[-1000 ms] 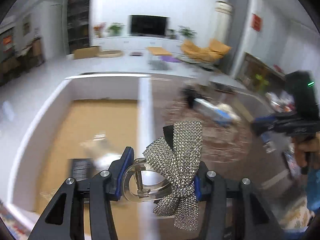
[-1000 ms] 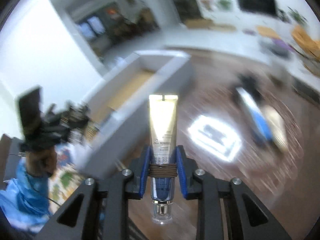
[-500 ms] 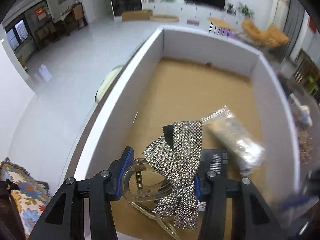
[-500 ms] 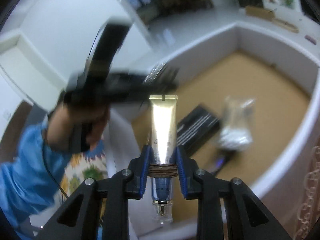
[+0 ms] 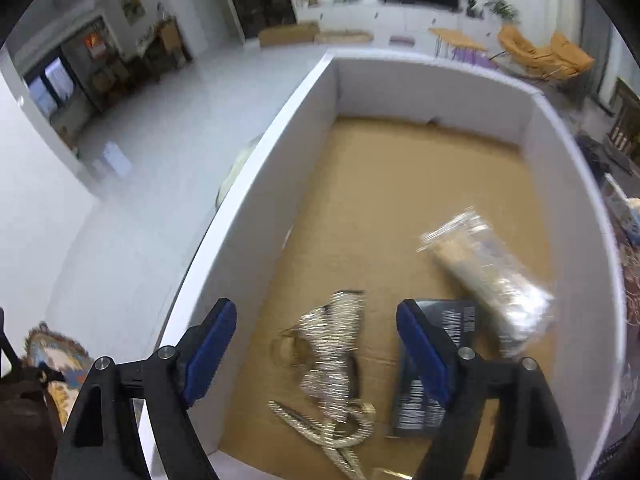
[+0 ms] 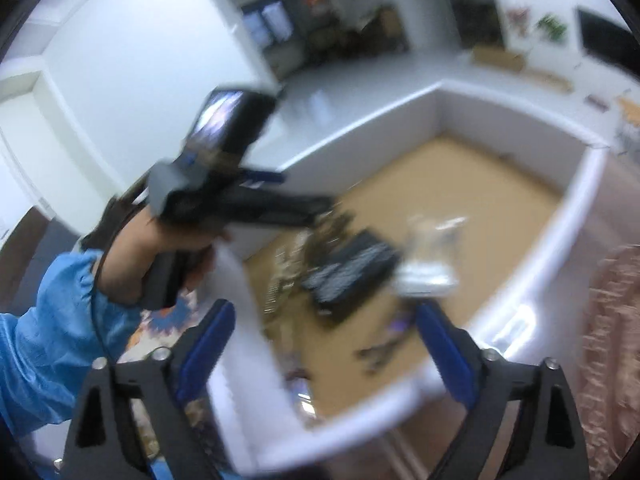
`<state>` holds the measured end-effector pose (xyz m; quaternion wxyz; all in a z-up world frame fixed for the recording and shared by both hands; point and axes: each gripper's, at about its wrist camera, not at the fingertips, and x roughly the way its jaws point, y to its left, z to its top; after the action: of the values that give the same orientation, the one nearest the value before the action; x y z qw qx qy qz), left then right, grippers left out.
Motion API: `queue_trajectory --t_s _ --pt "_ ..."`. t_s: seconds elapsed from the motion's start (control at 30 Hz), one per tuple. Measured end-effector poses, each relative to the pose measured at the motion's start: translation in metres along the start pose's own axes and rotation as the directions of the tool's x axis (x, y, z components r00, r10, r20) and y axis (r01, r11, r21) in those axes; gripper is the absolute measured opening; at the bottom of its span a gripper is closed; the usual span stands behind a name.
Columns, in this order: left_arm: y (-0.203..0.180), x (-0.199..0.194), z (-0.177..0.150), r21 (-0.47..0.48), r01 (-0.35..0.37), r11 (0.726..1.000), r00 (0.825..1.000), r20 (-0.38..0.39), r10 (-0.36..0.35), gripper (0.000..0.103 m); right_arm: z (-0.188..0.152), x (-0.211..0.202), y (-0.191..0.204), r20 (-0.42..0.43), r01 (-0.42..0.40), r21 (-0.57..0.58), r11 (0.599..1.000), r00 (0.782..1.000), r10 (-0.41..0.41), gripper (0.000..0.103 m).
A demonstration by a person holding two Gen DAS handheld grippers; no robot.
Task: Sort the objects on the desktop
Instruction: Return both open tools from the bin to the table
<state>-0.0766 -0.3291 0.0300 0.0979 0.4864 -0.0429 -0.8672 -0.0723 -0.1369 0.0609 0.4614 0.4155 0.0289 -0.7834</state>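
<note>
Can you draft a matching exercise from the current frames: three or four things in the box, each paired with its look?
Things:
1. hair clip
2. black box
3. plastic packet
4. box floor

Looks:
A. bare brown cardboard
B. clear, crinkly, shiny
C. sparkly silver bow
D. dark with white barcode print

Pairs: 1-C, 2-D, 3-B, 4-A

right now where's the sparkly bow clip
In the left wrist view the sparkly bow clip lies inside the white box, near its front-left corner, left of the black packet.
</note>
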Motion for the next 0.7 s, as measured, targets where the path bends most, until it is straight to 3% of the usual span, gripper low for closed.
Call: queue_trajectory --t_s 0.07,0.13,0.2,0.27,0.33,0.37,0.43,0.53,0.6,0.7 --pt "-0.019 -0.024 -0.003 0.020 0.023 1.000 0.997 0.073 -0.024 0.082 -0.021 -0.033 -0.024 0.075 0.087 0.034 0.996 0.993 -0.089 0.103" --pt "-0.045 -0.054 -0.006 0.041 0.079 0.996 0.986 0.147 -0.084 0.082 -0.051 -0.054 -0.052 0.121 0.191 0.076 0.979 0.972 -0.200 0.103" --pt "-0.074 -0.082 -0.007 0.072 0.143 0.987 0.966 0.207 -0.155 0.083 -0.091 -0.073 -0.087 0.119 0.318 0.145 0.937 0.935 -0.335 0.103" --pt "-0.103 -0.109 -0.008 0.114 0.207 0.972 0.936 0.265 -0.231 0.093 -0.137 -0.092 -0.132 0.042 0.442 0.235 0.865 0.885 -0.464 0.103" --pt "-0.140 -0.134 -0.015 0.179 0.264 0.948 0.896 0.318 -0.310 0.103 -0.168 -0.107 -0.161 -0.006 0.511 0.288 0.810 0.847 -0.532 0.103" --pt "-0.161 -0.145 -0.020 0.221 0.287 0.932 0.877 0.331 -0.349 0.103 -0.185 -0.120 -0.176 -0.027 0.547 0.313 0.777 0.823 -0.568 0.103" --pt "-0.199 -0.159 -0.024 0.286 0.318 0.904 0.860 0.314 -0.402 0.103 -0.207 -0.146 -0.201 -0.061 0.605 0.339 0.721 0.779 -0.624 0.103" --pt "-0.260 -0.157 -0.028 0.344 0.378 0.859 0.856 0.222 -0.466 0.103 -0.224 -0.173 -0.231 -0.106 0.658 0.378 0.651 0.730 -0.676 0.103" --pt "-0.295 -0.145 -0.037 0.357 0.406 0.842 0.858 0.169 -0.485 0.103 -0.226 -0.189 -0.243 -0.118 0.665 0.410 0.624 0.717 -0.687 0.103" --pt "-0.337 -0.109 -0.044 0.353 0.406 0.843 0.873 0.125 -0.472 0.103 -0.233 -0.196 -0.256 -0.139 0.672 0.433 0.602 0.709 -0.692 0.103"
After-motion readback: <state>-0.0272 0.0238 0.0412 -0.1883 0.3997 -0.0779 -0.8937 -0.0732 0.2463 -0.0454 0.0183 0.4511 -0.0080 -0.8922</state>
